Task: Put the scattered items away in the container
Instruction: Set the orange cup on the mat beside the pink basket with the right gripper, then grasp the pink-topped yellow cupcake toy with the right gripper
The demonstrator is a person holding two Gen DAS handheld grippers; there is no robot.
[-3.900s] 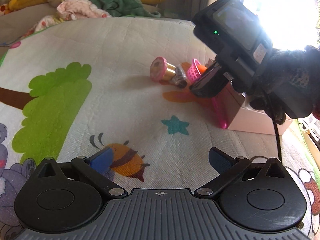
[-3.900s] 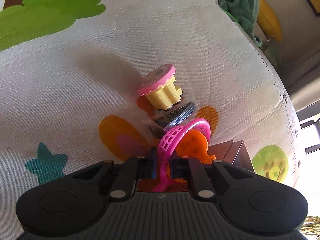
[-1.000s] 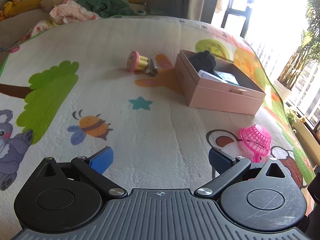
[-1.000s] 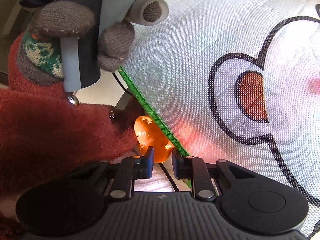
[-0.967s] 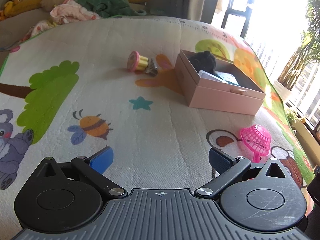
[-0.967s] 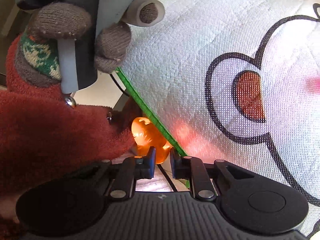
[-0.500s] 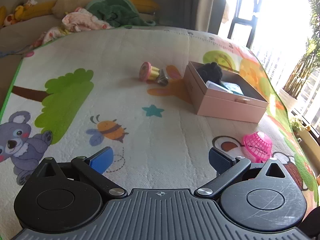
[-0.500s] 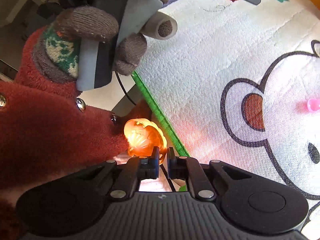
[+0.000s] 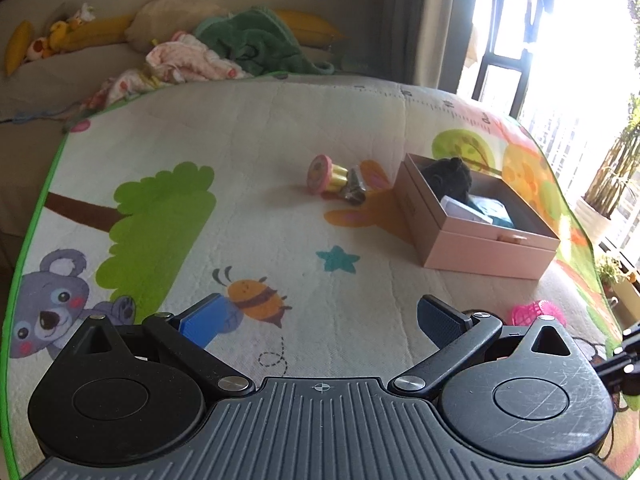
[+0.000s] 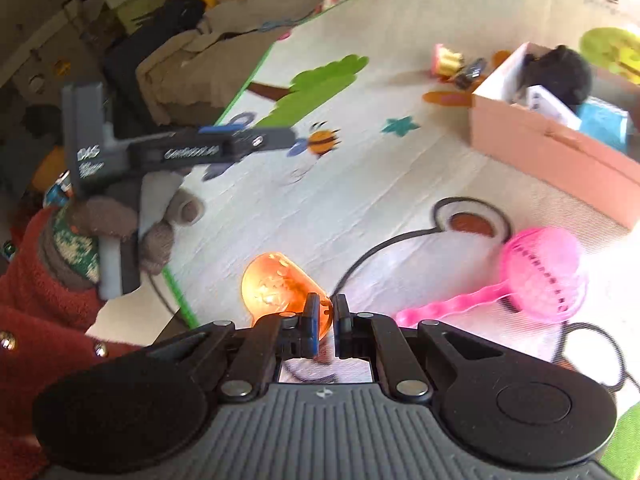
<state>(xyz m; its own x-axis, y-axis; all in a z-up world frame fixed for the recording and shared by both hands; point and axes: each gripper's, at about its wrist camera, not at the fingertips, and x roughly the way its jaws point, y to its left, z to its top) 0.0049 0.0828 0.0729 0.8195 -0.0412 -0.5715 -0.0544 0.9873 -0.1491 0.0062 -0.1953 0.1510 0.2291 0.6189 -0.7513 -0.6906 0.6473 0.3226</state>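
Orange cup (image 10: 280, 288) is pinched at its rim between the closed-down fingers of the right gripper (image 10: 325, 312); its body projects ahead and to the left of the tongs, open mouth toward the camera, long axis running forward-left and slightly up. It appears lifted clear of the play mat (image 10: 360, 184), though contact cannot be ruled out.

Pink box (image 10: 560, 152), the container, lies ahead and to the right of the right gripper, well apart, its open top facing up and already holding a black item, a white item and a blue item. The coming move therefore runs forward-right from the tongs. The right gripper is the nearer one and already carries the load.

Pink strainer (image 10: 536, 276) lies on the mat just right of the right gripper, handle pointing back toward the tongs, bowl toward the box. It sits close to the transfer path; judged risk: a low carry could brush it.

Left gripper (image 9: 320, 320) is spread wide and holds nothing, level above the mat and aimed forward. From it the box (image 9: 480, 224) lies ahead-right; a cupcake toy (image 9: 326, 178) and a dark object (image 9: 355, 191) touching it lie ahead, just left of the box.
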